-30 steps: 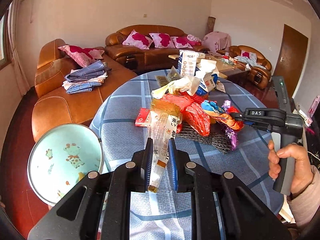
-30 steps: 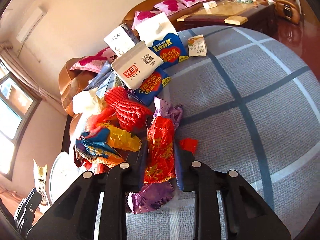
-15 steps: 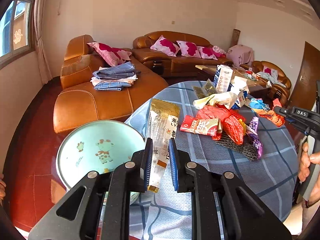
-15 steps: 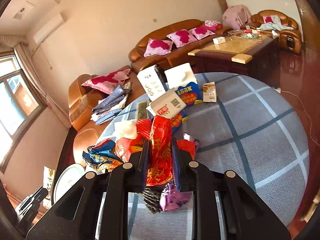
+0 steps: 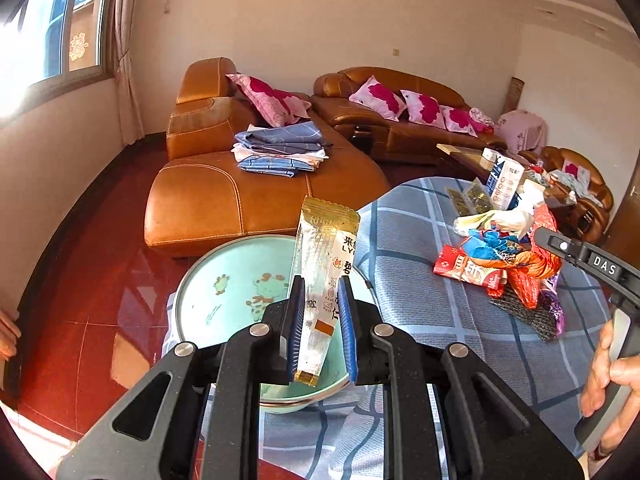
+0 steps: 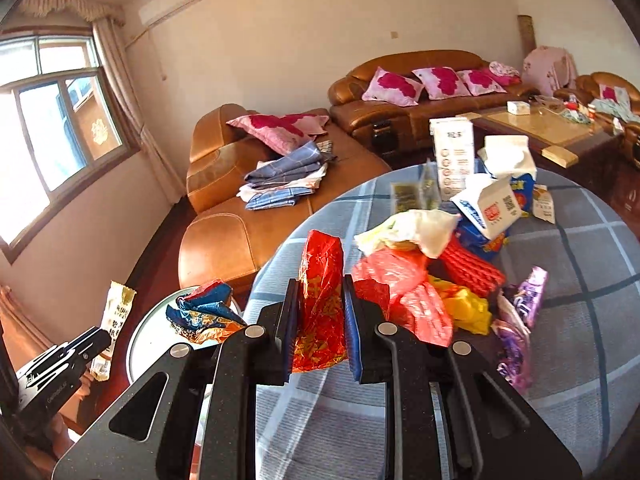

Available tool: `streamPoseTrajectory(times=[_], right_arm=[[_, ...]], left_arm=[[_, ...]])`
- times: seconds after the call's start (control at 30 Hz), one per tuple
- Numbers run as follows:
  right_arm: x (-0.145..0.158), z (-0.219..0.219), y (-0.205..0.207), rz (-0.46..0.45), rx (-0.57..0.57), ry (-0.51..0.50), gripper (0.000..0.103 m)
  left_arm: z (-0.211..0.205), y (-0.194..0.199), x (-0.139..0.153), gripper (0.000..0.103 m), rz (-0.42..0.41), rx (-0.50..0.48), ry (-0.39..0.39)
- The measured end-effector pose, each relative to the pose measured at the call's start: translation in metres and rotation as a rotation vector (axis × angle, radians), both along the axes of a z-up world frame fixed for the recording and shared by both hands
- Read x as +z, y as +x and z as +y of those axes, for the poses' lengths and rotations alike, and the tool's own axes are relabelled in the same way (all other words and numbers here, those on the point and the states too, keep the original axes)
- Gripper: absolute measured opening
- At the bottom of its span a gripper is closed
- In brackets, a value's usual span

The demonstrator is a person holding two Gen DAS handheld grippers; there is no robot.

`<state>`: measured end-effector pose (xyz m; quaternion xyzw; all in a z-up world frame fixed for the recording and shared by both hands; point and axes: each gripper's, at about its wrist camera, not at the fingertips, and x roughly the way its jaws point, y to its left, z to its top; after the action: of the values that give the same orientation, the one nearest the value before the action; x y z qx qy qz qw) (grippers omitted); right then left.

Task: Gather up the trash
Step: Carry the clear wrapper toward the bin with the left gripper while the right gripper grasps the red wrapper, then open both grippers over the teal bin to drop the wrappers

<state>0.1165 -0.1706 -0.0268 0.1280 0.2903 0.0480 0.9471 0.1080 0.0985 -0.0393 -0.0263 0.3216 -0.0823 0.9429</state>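
Checked tablecloth (image 6: pixel 560 320), crinkled red foil wrapper (image 6: pixel 322 280)

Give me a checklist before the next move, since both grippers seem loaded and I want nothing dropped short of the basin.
1. Left gripper grips the long gold-topped wrapper: ok, pads closed on it.
2. Right gripper grips the red foil wrapper: ok, pads closed on it.
3. Left wrapper over the pale green basin: ok, its lower end hangs above the bowl.
4. Red foil wrapper over the basin: not ok, it sits above the checked tablecloth.
5. Red wrapper free of the trash pile: cannot tell, pile crowds its right side.
6. Room left in the basin: ok, mostly bare inside.
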Motion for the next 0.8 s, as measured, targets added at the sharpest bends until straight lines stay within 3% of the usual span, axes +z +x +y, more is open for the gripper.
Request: streamPoseTrajectory(times=[0.53,0.73,0.8], right_arm=[[-0.040,0.114,0.050,0.046,0.176,-0.175,0.022],[-0.057,0.141,0.065,0.079,0.229,-0.201,0.022],[-0.061,0.149,0.070,0.081,0.252,-0.203,0.029]], left_arm=[[0.032,0.044,-0.042,0.015,0.111,0.125,-0.013],[0.049,0.044,-0.043,0.015,0.101,0.189,0.005],[0.054,0.044,-0.042,0.015,0.099,0.205,0.008]])
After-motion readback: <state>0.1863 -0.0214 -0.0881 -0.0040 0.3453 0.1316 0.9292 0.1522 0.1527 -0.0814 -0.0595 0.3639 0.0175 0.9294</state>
